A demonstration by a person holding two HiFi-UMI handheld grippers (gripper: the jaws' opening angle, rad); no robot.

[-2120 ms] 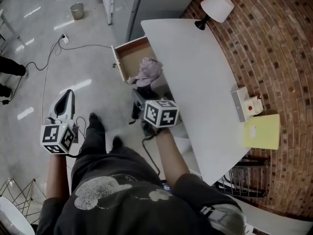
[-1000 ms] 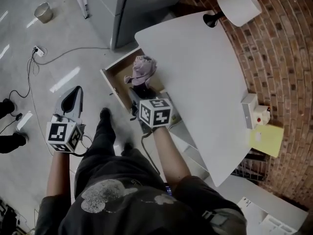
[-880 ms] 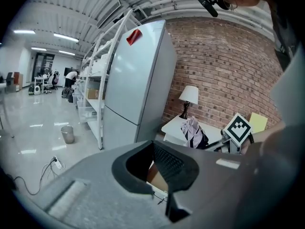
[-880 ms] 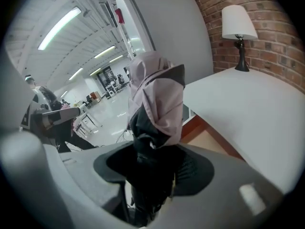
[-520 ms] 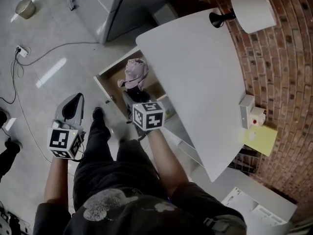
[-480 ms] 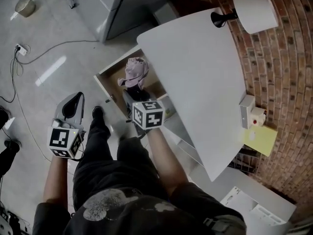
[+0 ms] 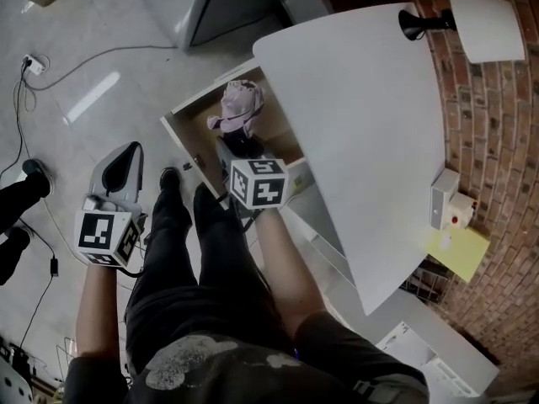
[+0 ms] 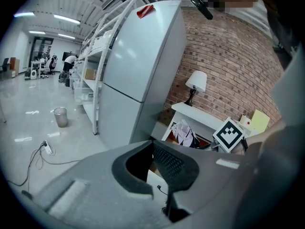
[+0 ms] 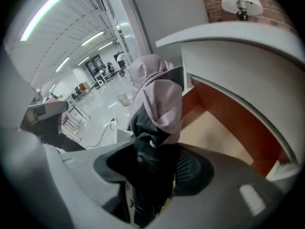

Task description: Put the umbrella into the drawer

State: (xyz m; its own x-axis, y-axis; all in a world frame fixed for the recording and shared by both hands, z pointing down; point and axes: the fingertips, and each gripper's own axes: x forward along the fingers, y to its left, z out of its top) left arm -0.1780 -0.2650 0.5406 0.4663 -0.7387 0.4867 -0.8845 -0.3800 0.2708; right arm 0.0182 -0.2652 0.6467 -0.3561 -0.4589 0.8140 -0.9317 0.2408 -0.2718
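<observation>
The right claw (image 9: 153,162) is partly closed around the dark lower end of the folded umbrella (image 7: 238,108), gripping it, so the pink canopy stands out past the tips. In the head view the umbrella hangs over the open drawer (image 7: 180,144), at 12 o'clock from the claw, and it does not look set down yet. The left claw (image 8: 152,144) is empty, its tips together, well off at 9 o'clock over the floor.

The main risk, as I judge it, is the loose pink cloth. It may snag on the drawer's wall or on the table (image 7: 370,116) edge, which overhangs the drawer's inner part at 3 o'clock. If the umbrella is let go while upright, it could topple over the drawer front onto the floor. The person's legs stand close by the drawer front at 6 o'clock, crowding the approach.

Nothing else is close. A lamp (image 7: 493,19) sits at 2 o'clock, a yellow pad (image 7: 459,251) at 4 o'clock and a floor cable (image 7: 93,57) at 10 o'clock.
</observation>
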